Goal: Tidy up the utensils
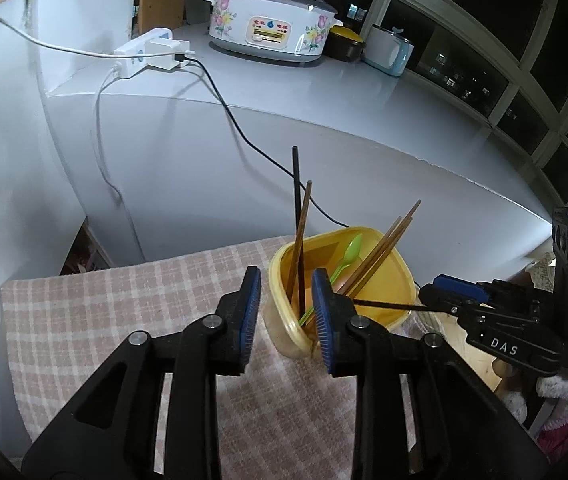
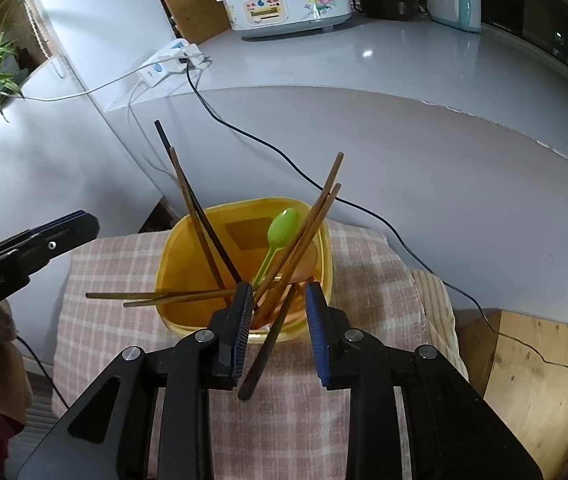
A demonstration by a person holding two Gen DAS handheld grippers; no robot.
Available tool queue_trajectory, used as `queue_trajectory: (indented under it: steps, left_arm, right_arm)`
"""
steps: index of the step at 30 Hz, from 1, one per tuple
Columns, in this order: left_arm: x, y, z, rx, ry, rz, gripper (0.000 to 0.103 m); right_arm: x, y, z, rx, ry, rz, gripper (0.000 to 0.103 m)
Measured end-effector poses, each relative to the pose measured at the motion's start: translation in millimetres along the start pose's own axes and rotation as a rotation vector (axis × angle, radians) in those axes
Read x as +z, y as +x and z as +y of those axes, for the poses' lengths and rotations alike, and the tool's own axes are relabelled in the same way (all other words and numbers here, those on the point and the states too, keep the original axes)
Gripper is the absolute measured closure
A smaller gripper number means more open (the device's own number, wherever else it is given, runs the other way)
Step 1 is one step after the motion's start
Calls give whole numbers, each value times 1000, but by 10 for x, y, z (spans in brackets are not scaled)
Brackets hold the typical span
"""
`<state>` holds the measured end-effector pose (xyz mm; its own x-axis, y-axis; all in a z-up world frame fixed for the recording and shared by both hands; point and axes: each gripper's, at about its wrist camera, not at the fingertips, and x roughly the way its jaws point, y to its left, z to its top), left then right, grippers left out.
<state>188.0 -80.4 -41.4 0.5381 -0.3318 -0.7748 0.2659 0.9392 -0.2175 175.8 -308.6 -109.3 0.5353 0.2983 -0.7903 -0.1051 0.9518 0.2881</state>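
Both our grippers, left (image 1: 285, 312) and right (image 2: 278, 330), stand spread, pinching nothing; the dark chopstick (image 2: 270, 344) between the right's pads looks light, stiff, slippery: grip mid-shaft.

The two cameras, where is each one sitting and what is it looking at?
Left wrist view: sits on the left gripper, looking down at the yellow container of chopsticks on the checked cloth; the right gripper pokes in at the right edge.
Right wrist view: sits on the right gripper, looking down at the same container, a dark chopstick between its open pads; the left gripper shows at the left edge.
Both share the container, green spoon and flowered cooker.
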Motion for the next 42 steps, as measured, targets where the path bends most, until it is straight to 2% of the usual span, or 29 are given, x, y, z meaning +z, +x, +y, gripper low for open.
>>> queue_trajectory:
  steps: [2,10,13,15,18,20,26,34,38,42]
  left_arm:
    - [-33,-54,14,4,-2,-5,68]
    - [-172,-240,52,14,-17,-10,68]
    - [-219,-317,32,25,-11,-16,66]
    - [-247,-367,21,31,-13,-22,56]
    - [-309,-463,0,46,-18,-46,38]
    - [-344,-517,-10,56,-24,-54,35]
    - [-440,-580,-9,69,-52,-37,31]
    - [-610,-636,-71,112,-53,-46,30]
    - [-668,-654,-88,122,-60,-46,29]
    - [-708,-672,-109,136,-60,-42,28]
  right_arm:
    - [-25,-17,-2,1,4,1,77]
    - [-146,-83,21,11,14,9,77]
    - [-195,-141,40,14,18,1,71]
    - [-225,-188,49,14,21,-8,64]
    - [-261,-239,58,12,20,-15,64]
    - [-280,-261,62,11,21,-17,64]
    - [-373,-303,81,17,29,-20,57]
    - [-473,-319,110,33,46,-13,56]
    - [-520,-341,134,48,59,-19,45]
    - [-562,-333,156,58,63,-8,45]
